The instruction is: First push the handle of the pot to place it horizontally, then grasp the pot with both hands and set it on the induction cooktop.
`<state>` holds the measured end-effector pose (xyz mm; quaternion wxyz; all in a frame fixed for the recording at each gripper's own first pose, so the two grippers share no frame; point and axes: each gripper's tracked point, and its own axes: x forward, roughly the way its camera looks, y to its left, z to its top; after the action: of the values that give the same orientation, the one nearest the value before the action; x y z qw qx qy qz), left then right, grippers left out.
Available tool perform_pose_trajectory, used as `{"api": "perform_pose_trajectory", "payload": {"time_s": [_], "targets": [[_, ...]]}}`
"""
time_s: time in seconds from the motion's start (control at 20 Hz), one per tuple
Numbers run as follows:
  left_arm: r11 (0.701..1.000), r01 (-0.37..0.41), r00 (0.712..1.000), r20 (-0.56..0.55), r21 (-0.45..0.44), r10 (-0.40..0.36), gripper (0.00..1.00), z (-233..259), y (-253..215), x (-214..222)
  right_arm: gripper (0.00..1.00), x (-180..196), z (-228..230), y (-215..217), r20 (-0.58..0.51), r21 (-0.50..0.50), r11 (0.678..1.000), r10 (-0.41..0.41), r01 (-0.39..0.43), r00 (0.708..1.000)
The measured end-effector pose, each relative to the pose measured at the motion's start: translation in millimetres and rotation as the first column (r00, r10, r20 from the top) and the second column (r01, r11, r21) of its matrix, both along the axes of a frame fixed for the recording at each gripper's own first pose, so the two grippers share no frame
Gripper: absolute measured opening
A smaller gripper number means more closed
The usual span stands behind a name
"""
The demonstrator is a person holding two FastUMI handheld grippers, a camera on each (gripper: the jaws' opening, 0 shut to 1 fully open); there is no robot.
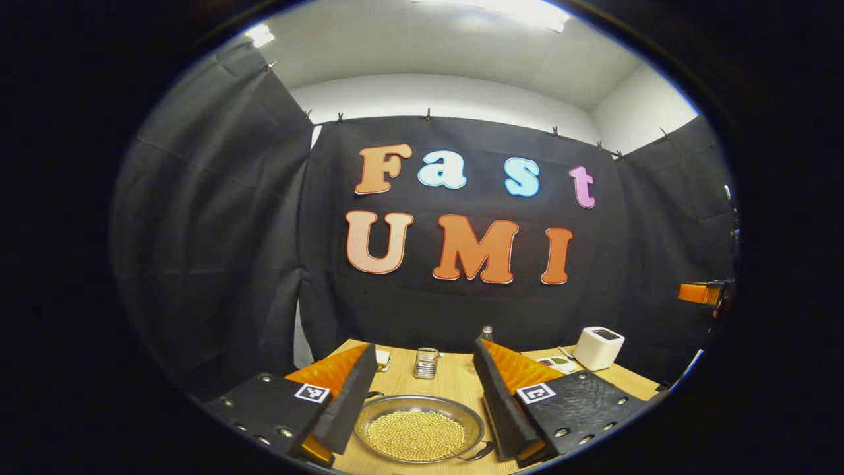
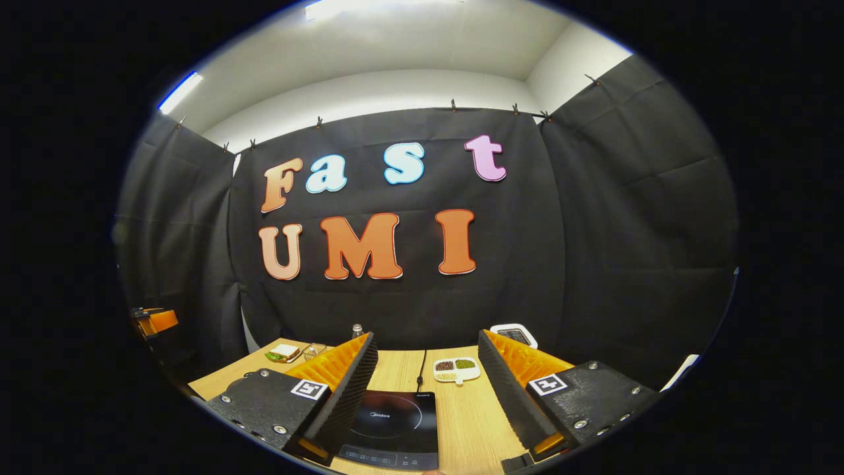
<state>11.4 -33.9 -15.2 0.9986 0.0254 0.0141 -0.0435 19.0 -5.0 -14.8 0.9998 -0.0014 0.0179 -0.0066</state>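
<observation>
- Looking along the left gripper (image 1: pixel 422 409) in the left gripper view, its two fingers are seen spread wide with nothing pinched between them.
- The pot (image 1: pixel 419 429), a shallow metal pan filled with small yellowish beads, is found directly ahead and below, framed between the two fingers but touched by neither.
- A dark handle (image 1: pixel 480 452) is seen at the pot's near rim, toward the right-hand finger; a second dark piece pokes out at the far left rim by the left-hand finger. How the handle is angled cannot be told for sure.
- Beyond the pot, a small glass jar (image 1: pixel 426 363) and a white box (image 1: pixel 598 348) are set farther off on the wooden table (image 1: pixel 455 382).
- In the right gripper view, the right gripper (image 2: pixel 425 402) is likewise held agape and empty.
- The induction cooktop (image 2: pixel 392 422) is seen ahead and low, nearer the left-hand finger, with a small divided dish (image 2: pixel 456 370) beyond it.
- The left gripper is judged the nearer to the pot, so the handle push would be expected from that side; the cooktop lies before the right one.
</observation>
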Motion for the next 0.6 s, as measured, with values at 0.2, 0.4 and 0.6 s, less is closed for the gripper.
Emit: {"api": "perform_pose_trajectory", "payload": {"time_s": [0.2, 0.4, 0.6], "targets": [[1.000, 0.022, 0.999, -0.029, -0.010, -0.022, 0.73, -8.7, -3.0, -0.2, 0.95, 2.6, -3.1, -0.2, -0.004, 0.000, 1.000, -0.003, 0.003, 1.000], [0.997, 0.065, 0.996, -0.056, -0.035, -0.066, 0.48, -24.6, -10.1, 1.3, 1.00, 3.8, -5.4, -0.2, -0.007, 0.001, 1.000, -0.003, 0.003, 1.000], [0.995, 0.102, 0.989, -0.112, -0.002, -0.101, 0.37, -51.8, -18.9, -2.3, 0.95, 6.9, -10.6, -0.8, -0.015, 0.001, 1.000, -0.002, 0.002, 1.000]]}}
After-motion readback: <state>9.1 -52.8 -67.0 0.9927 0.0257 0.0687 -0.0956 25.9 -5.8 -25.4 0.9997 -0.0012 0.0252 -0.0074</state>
